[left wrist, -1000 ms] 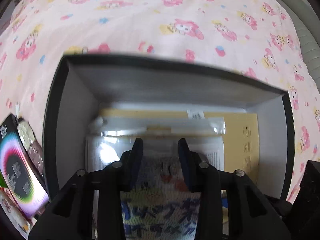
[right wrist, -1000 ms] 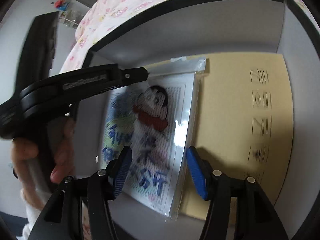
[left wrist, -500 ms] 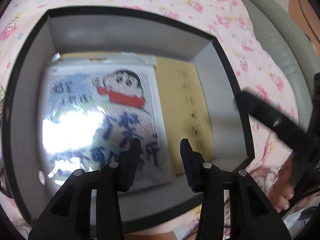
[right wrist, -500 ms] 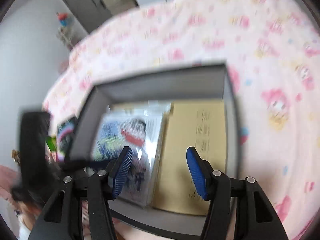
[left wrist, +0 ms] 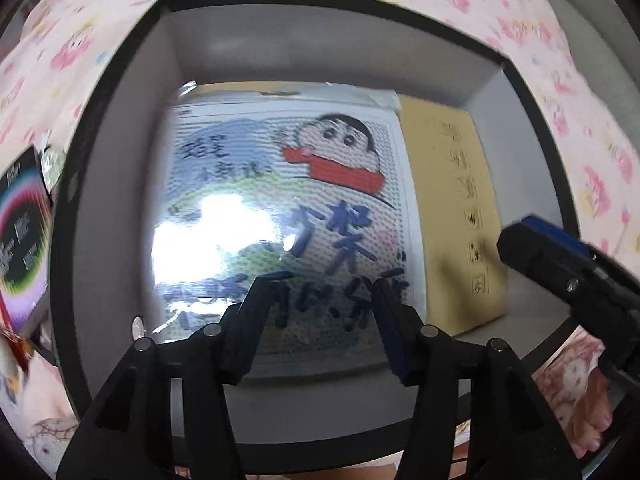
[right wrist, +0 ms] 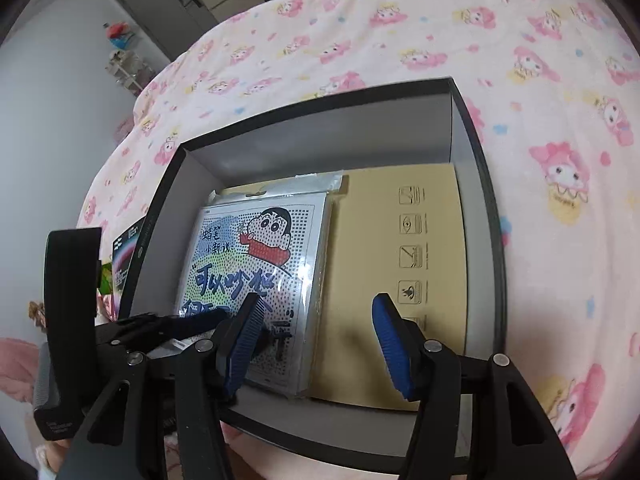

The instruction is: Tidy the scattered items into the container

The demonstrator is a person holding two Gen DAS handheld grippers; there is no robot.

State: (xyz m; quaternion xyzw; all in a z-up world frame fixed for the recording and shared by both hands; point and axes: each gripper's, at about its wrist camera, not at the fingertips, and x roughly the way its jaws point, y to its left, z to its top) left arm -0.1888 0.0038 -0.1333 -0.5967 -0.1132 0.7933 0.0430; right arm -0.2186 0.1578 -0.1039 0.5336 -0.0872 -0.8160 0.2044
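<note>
A flat, glossy cartoon packet (right wrist: 256,280) lies inside the black box (right wrist: 486,208) on a bed, beside a tan envelope (right wrist: 384,280); both grippers (left wrist: 326,320) (right wrist: 316,344) hover empty with jaws parted; likely light, slippery, best pinched at an edge.
</note>
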